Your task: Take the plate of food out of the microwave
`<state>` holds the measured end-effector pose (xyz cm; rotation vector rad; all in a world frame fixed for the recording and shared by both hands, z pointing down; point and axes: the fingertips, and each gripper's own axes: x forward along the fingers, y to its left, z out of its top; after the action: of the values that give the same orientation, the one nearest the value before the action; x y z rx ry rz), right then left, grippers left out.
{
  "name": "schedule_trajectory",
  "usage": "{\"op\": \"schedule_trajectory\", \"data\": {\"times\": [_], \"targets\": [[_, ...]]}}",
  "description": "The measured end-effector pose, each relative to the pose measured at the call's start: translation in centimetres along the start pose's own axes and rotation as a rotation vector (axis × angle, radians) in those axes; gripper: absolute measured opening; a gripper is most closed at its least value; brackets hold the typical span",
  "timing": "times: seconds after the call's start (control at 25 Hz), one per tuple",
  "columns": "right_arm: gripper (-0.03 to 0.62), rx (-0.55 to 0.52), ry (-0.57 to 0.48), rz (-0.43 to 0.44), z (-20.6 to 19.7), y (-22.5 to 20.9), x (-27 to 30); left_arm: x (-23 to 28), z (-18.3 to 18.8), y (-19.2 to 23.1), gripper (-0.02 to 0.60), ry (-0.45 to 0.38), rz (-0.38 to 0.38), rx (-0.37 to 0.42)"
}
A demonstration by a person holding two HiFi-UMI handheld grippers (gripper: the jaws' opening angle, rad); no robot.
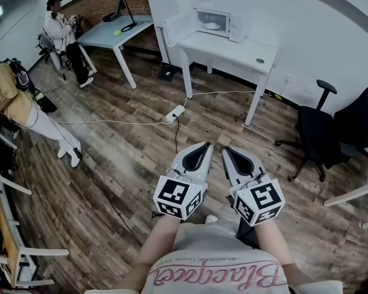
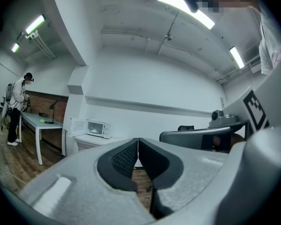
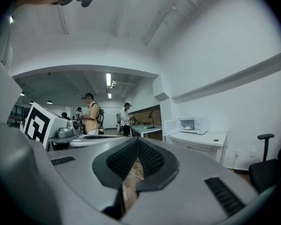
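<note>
A white microwave (image 1: 218, 22) stands on a white table (image 1: 233, 49) against the far wall, with its door (image 1: 179, 29) swung open to the left. Inside it lies a pale plate (image 1: 211, 25); I cannot make out the food on it. Both grippers are held side by side over the wood floor, close to my body and far short of the table. My left gripper (image 1: 204, 146) is shut and empty, as is my right gripper (image 1: 227, 149). The left gripper view shows the microwave (image 2: 97, 128) small and far off beyond the shut jaws. In the right gripper view the microwave (image 3: 193, 124) sits at the right.
A power strip (image 1: 175, 112) with cables lies on the floor between me and the table. A black office chair (image 1: 316, 127) stands to the right. At the far left is a second table (image 1: 113, 32), with a person (image 1: 61, 29) beside it and another person (image 1: 12, 97) nearer.
</note>
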<state>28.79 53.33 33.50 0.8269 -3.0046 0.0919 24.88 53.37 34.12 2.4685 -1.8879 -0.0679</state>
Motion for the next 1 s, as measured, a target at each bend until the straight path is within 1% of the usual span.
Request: {"op": "schedule_trajectory", "data": {"times": [0.08,0.2,0.36,0.44,0.6,0.76,1.0], "targets": [[0.012,-0.006,-0.003,0.003,0.1,-0.9,0.3,1.1,0.2,0.2,0.008,-0.007,-0.001,-0.019],[0.012,-0.025,-0.015,0.013,0.5,-2.2,0.8,2.7,0.5,0.0,0.008,-0.004,-0.029,-0.046],[0.012,-0.051,-0.030,0.014,0.6,-2.9,1.2,3.8,0.1,-0.6,0.008,0.011,-0.044,0.003],[0.012,-0.048,-0.028,0.009,0.5,-3.1,1.4,4.0,-0.1,-0.6,0.008,0.015,-0.047,0.006],[0.012,-0.072,-0.008,-0.001,-0.2,-3.8,1.5,4.5,-0.5,-0.6,0.008,0.015,-0.033,0.011],[0.012,-0.049,-0.005,0.010,-0.5,-4.3,1.8,4.8,-0.4,0.1,0.008,0.006,-0.010,0.002],[0.012,-0.049,-0.006,0.020,-0.6,-5.1,2.6,5.8,-0.3,1.5,0.008,-0.007,0.019,0.007]]}}
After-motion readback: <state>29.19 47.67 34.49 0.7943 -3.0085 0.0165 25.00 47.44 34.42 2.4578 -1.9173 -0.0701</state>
